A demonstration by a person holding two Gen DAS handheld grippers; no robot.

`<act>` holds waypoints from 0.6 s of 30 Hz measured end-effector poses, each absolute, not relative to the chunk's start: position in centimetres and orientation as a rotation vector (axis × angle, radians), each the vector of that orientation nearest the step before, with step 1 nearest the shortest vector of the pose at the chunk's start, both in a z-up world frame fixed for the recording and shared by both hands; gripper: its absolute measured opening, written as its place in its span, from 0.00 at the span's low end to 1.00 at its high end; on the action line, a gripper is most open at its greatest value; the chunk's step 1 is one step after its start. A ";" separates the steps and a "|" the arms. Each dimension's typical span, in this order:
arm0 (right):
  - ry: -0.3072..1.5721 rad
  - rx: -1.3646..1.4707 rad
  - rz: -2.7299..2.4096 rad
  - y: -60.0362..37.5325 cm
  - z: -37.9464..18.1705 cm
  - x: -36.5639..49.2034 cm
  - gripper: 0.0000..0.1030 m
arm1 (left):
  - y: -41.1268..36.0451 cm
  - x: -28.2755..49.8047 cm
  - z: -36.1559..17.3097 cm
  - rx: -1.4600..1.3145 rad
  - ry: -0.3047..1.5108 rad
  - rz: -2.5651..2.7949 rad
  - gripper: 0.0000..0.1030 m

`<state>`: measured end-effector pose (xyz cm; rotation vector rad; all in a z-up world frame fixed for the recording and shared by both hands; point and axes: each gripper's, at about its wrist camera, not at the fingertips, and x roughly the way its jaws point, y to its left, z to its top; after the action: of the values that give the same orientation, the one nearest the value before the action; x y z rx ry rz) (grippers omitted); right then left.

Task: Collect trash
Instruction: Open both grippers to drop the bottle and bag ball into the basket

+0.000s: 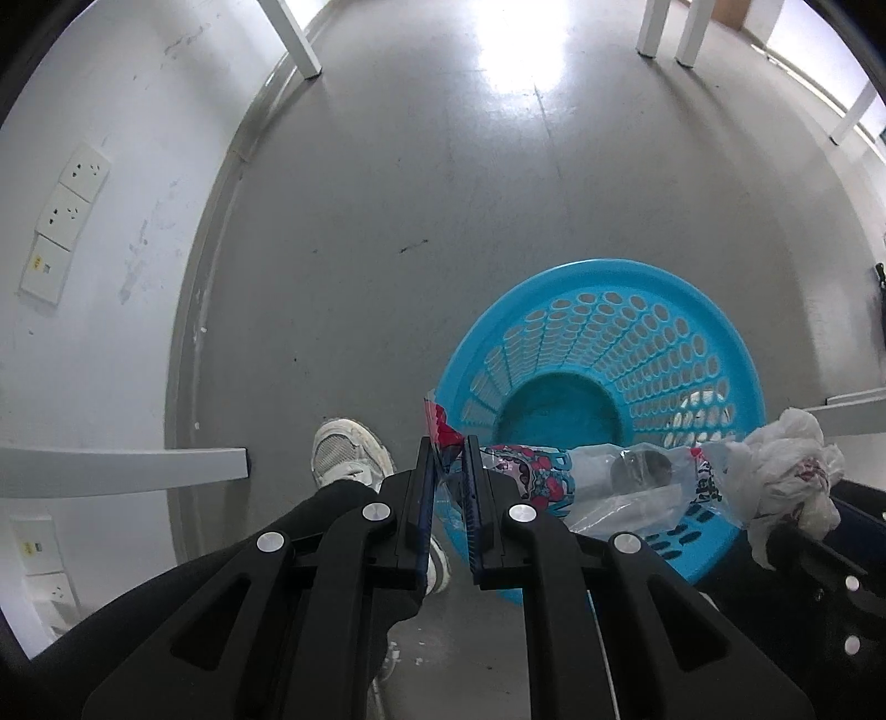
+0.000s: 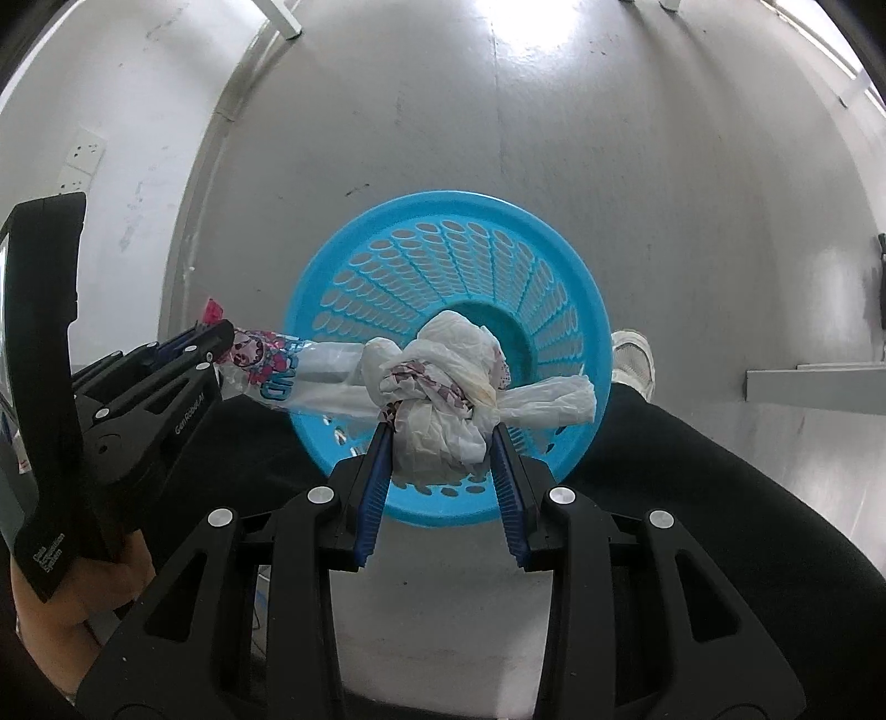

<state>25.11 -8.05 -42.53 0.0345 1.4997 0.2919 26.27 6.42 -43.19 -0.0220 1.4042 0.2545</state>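
Note:
A blue perforated plastic basket (image 1: 653,343) (image 2: 443,260) stands on the grey floor, its bottom bare. My left gripper (image 1: 447,446) is shut on the end of a clear printed plastic wrapper (image 1: 620,482) (image 2: 293,371), which stretches over the basket's near rim. My right gripper (image 2: 442,435) is shut on a crumpled white plastic bag (image 2: 448,399) (image 1: 786,471) and holds it above the basket's opening. In the right wrist view the left gripper (image 2: 213,332) shows at the left, held by a hand.
White wall with sockets (image 1: 66,210) runs along the left. White table legs (image 1: 302,47) stand at the far end, and white bars (image 1: 166,465) (image 2: 814,387) jut in at both sides. The person's shoe (image 1: 349,448) and dark trouser legs (image 2: 720,471) are beside the basket.

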 end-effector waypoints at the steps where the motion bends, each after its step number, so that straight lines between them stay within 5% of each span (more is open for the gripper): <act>1: 1.503 0.036 0.291 -8.3 -42.4 25.0 0.33 | 6.5 26.5 -43.5 -0.032 1.410 0.258 0.09; 6: 1.528 0.073 0.278 -9.0 -42.8 24.9 0.36 | 7.3 27.0 -43.7 -0.148 1.437 0.230 0.16; 8: 1.522 0.084 0.262 -9.3 -42.7 25.0 0.44 | 7.9 27.0 -43.8 -0.192 1.450 0.208 0.46; 12: 1.509 0.087 0.259 -9.3 -42.3 25.0 0.55 | 9.2 26.5 -43.2 -0.312 1.436 0.201 0.47; 18: 1.478 0.049 0.270 -9.3 -40.9 24.0 0.57 | 8.9 25.0 -41.7 -0.314 1.422 0.202 0.47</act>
<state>24.02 -9.32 -40.85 0.0489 1.4775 0.2700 25.03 8.90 -41.65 -0.3142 1.4217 0.2016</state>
